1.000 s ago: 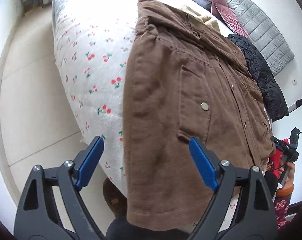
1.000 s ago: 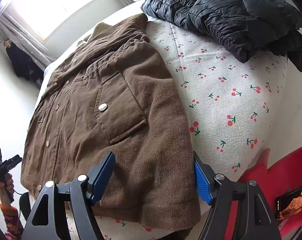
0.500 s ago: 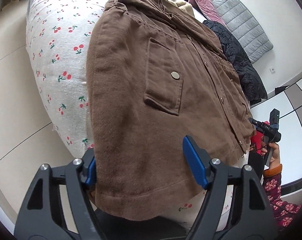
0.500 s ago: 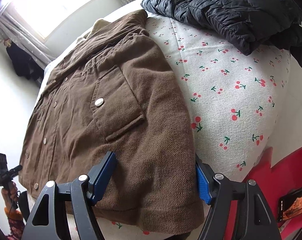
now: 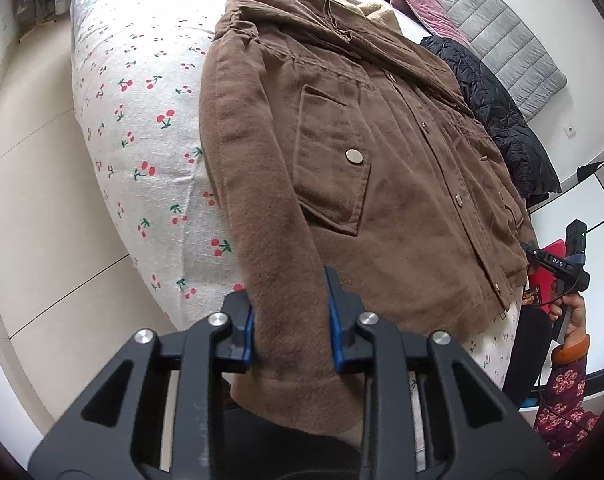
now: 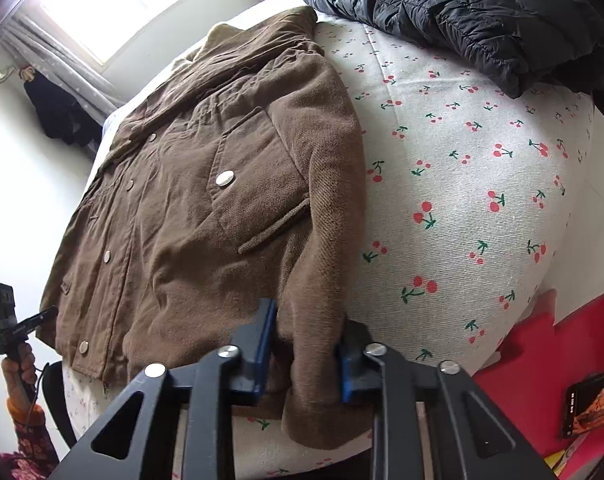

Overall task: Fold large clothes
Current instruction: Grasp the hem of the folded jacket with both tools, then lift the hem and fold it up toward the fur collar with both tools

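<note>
With the brown jacket (image 5: 373,184) spread across the cherry-print bed (image 5: 142,128), the left gripper (image 5: 290,320) and right gripper (image 6: 305,344) each pinched a sleeve cuff low in frame, and thick fabric risked slipping free when lifted.

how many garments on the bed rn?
2: brown jacket spread flat on the cherry-print bed, sleeves clamped by left gripper and right gripper; black puffer jacket bunched near the pillows. More may be hidden.

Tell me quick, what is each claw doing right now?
Left claw: closed on the brown jacket, gripping its sleeve near the cuff.
Right claw: closed on the jacket's other sleeve near the cuff.
</note>
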{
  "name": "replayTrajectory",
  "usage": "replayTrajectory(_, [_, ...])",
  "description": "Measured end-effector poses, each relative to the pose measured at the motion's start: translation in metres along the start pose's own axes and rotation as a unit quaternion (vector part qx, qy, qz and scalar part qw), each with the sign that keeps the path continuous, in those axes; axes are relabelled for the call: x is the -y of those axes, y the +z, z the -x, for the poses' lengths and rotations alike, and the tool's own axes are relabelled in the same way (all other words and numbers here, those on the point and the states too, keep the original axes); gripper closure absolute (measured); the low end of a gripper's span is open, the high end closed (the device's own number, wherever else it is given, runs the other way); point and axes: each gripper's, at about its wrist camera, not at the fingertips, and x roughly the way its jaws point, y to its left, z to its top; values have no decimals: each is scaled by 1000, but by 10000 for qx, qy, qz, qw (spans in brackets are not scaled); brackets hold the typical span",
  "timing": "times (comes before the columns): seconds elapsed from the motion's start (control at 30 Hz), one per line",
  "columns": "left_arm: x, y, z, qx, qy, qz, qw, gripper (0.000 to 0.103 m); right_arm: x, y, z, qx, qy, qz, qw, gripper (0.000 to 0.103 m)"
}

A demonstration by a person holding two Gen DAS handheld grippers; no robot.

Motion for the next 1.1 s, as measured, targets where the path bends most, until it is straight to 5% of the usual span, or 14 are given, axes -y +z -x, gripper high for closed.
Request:
replayTrajectory(0.13, [1,5,11,255,-233,161,9993,86,-11,0,12,268,106,90,9995,88])
replayTrajectory(0.5, [26,71,62,1270,-965,161,9871,88,-47,45,65,1565,904,228,9833,91])
replayTrajectory(0.83, [18,186,76,1961,-1168,601,9718,88,-82,160,70,2084,1031,383,9718,92])
replayTrajectory(1.1, [-40,286,11,1853,-1007,1392,9675,88,-55,271,8,2099,817,-321,9738,92])
